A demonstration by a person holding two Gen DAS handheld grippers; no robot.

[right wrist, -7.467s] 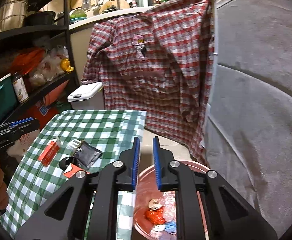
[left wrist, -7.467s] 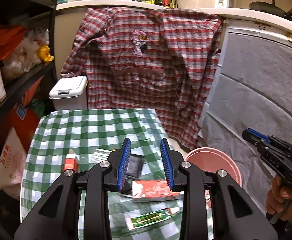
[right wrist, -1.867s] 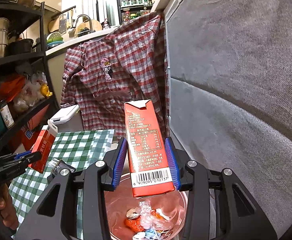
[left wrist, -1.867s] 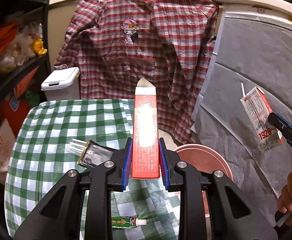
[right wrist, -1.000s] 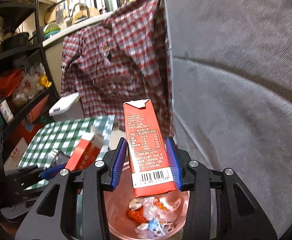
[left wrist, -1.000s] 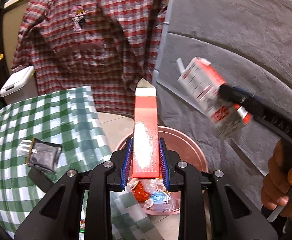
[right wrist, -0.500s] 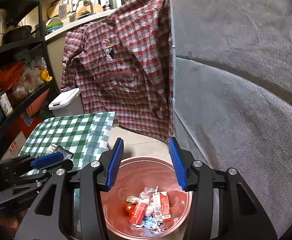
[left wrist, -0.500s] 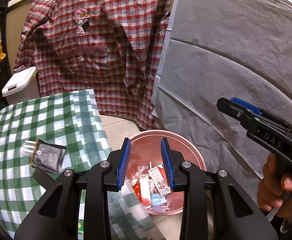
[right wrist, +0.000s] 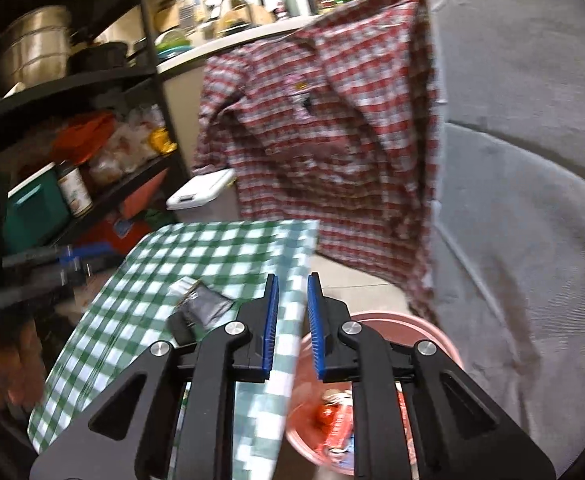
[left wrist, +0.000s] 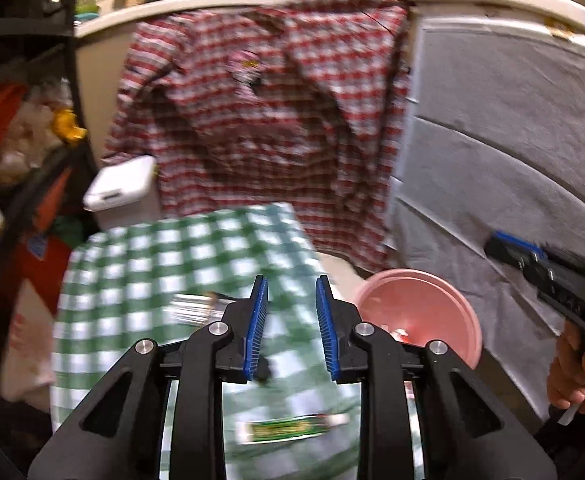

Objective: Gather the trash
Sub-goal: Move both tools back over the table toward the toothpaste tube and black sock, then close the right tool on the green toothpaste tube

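While both empty jaws just narrowed, only the left view shows the green tube (left wrist: 292, 429).

A table covered by a green-checked cloth (left wrist: 180, 256) carried a dark foil pouch (right wrist: 208, 304) and a green-labelled tube (left wrist: 288, 430); a pink bin (left wrist: 444, 304) stood on the floor beside it.

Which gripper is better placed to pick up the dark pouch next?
Probably left. The left gripper points over the table with the pouch just ahead-left; the right gripper sits at the table's edge over the pink bin. Both are empty.
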